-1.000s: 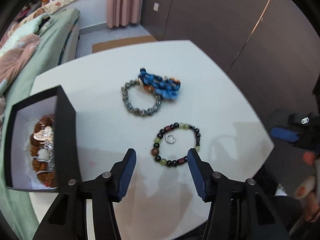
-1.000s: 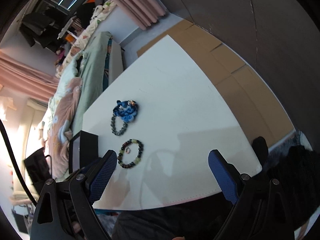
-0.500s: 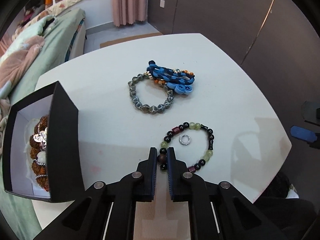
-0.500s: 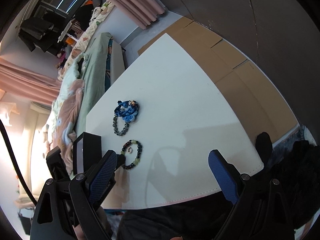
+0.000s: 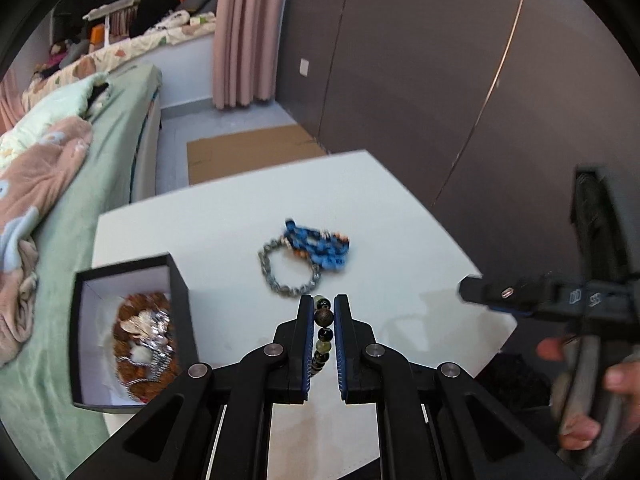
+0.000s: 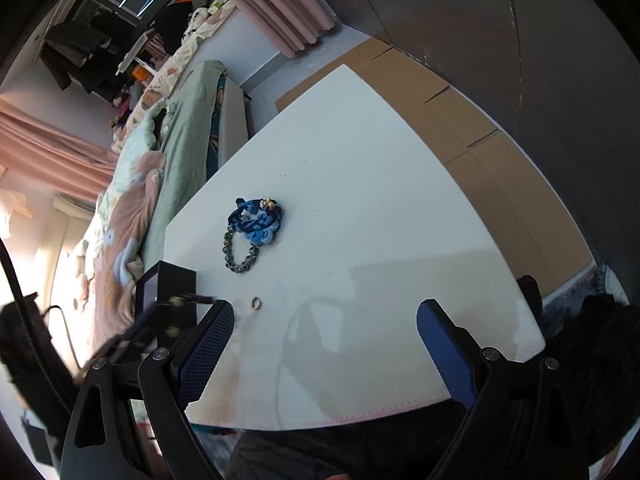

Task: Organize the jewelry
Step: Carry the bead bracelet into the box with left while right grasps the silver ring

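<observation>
My left gripper (image 5: 323, 312) is shut on the black and green bead bracelet (image 5: 323, 334) and holds it lifted above the white table (image 5: 224, 220). The bracelet also shows blurred in the right wrist view (image 6: 182, 301), next to the box. The black jewelry box (image 5: 128, 332) stands open at the left with brown beads and silver pieces inside. A grey bead bracelet (image 5: 286, 270) and a blue braided bracelet (image 5: 320, 246) lie touching mid-table. A small silver ring (image 6: 255, 303) lies on the table. My right gripper (image 6: 324, 332) is open and empty above the table's near edge.
A bed with green and pink bedding (image 5: 52, 184) runs along the table's left side. Brown cardboard (image 6: 460, 120) lies on the floor past the table's far and right edges. A dark wall (image 5: 440, 80) stands behind.
My left gripper closed on the bead bracelet and lifted it off the table, leaving the ring behind. The right gripper stayed open and barely moved.
</observation>
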The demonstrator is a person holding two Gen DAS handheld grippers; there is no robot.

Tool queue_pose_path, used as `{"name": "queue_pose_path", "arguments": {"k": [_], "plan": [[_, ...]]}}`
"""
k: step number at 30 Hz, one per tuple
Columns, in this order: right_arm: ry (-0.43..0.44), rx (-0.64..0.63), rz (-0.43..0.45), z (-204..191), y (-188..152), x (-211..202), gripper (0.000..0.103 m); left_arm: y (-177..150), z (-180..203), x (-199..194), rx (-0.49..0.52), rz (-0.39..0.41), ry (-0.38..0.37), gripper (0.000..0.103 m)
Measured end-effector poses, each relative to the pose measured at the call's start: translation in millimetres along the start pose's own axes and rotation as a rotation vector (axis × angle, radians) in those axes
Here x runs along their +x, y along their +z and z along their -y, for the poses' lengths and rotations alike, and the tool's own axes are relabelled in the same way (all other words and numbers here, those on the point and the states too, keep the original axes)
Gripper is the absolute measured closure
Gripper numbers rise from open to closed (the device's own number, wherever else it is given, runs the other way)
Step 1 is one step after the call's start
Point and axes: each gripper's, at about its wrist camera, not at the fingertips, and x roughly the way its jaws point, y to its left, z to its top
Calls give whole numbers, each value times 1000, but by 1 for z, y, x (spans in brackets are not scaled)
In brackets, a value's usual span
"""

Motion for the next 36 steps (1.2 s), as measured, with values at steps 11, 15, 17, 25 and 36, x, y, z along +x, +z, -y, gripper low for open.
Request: {"name": "queue_pose_path", "arguments": {"k": [11,15,17,25,36], "plan": [[-42,-100,-12,-38,-4,28,25,2,-43,-28,-76,47,-21,93],[-80,-117,-31,-48,-7,42,30,4,-55,-39,-84,68,-24,93],[-83,-123,-28,-51,-8,44,30,5,-61,-45,-93,80,-26,93],[-137,-192,-66,-78,-17,71,36,0,-93,-65,-142,111,-3,93],[-335,-358,-63,-113,-32,96,51,-8,-119,-69,-185,103,8,93]]}}
